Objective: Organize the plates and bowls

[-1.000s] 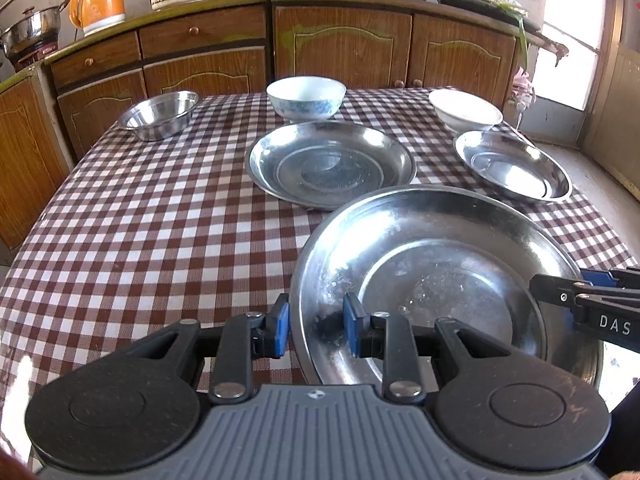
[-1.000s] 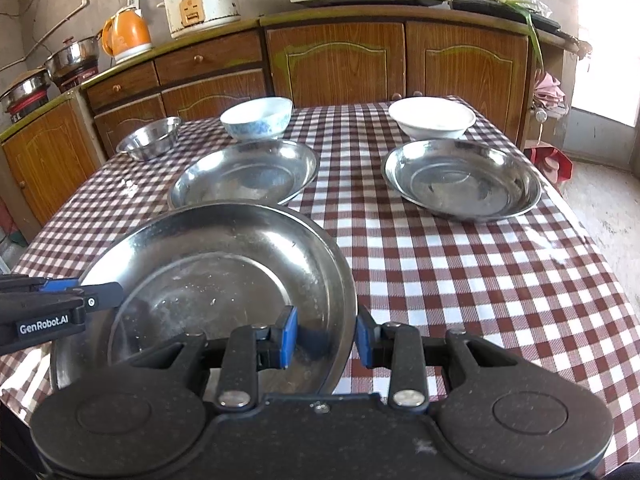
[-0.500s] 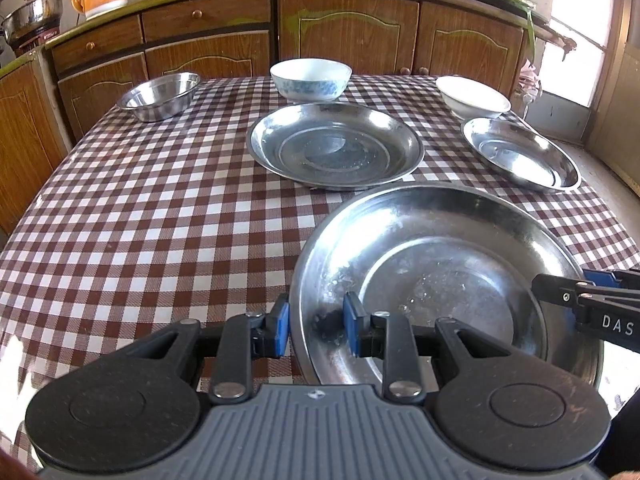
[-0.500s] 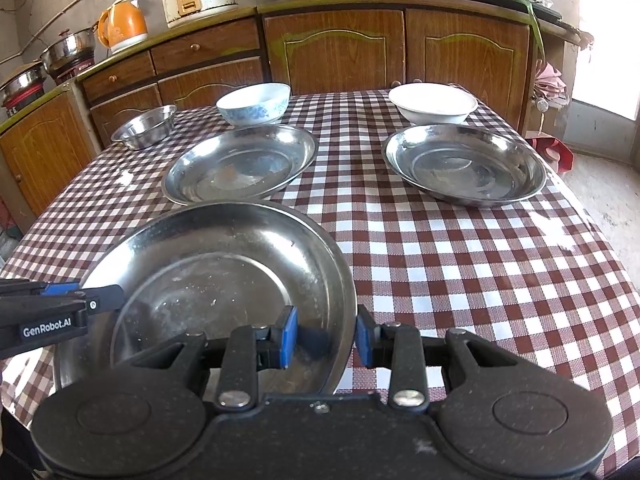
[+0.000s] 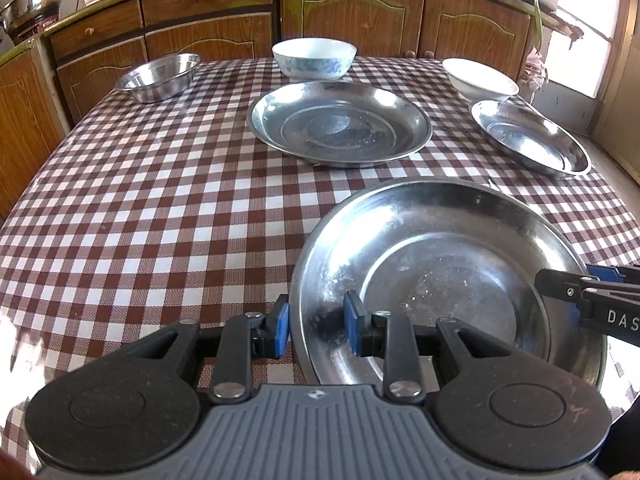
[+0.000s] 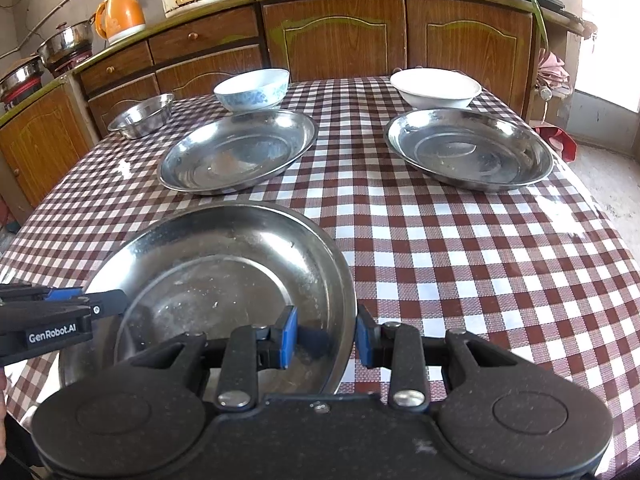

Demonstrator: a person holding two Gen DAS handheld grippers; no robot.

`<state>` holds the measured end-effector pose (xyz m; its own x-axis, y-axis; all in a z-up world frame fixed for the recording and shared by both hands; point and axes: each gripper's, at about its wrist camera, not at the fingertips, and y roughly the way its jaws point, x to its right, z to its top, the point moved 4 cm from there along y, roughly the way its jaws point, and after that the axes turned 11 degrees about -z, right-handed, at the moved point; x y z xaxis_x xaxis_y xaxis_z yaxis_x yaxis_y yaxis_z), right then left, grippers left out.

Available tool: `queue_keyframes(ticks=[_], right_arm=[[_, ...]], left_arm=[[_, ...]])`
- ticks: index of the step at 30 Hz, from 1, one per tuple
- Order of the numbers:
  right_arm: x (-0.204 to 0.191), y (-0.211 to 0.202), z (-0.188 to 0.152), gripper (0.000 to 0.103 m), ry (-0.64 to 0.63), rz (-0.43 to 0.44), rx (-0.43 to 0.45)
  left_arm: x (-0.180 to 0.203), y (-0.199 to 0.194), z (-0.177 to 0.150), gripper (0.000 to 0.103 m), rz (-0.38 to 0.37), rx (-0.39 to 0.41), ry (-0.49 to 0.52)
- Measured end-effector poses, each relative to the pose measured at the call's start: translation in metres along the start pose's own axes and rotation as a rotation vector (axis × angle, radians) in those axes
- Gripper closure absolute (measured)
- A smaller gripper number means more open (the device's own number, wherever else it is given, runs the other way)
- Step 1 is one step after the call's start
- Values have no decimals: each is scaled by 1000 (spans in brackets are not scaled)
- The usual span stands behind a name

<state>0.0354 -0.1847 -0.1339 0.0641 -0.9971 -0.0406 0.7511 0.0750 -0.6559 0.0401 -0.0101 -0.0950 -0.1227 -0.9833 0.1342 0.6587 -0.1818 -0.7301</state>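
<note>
Between both grippers, the near plate (image 5: 448, 280) is sitting, rim clamped by the left gripper (image 5: 316, 330) and the right gripper (image 6: 326, 336). Middle plate (image 5: 339, 123) is lying at 12 o'clock, likely stacking target.

I see a table (image 6: 460, 248) covered in a brown-and-white checked cloth. On it, at the far left, sits a small steel bowl (image 6: 141, 115). Right of that is a blue-patterned white bowl (image 6: 252, 89), with a steel plate (image 6: 238, 150) just in front of it. At the far right stands a plain white bowl (image 6: 436, 89), and a second steel plate (image 6: 468, 149) lies directly before it.
</note>
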Motion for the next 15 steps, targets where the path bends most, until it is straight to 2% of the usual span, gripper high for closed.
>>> queue_keyframes(ticks=[15], right_arm=[[-7, 10, -2, 64, -17, -2, -12]], left_arm=[[-5, 9, -3, 72, 14, -27, 2]])
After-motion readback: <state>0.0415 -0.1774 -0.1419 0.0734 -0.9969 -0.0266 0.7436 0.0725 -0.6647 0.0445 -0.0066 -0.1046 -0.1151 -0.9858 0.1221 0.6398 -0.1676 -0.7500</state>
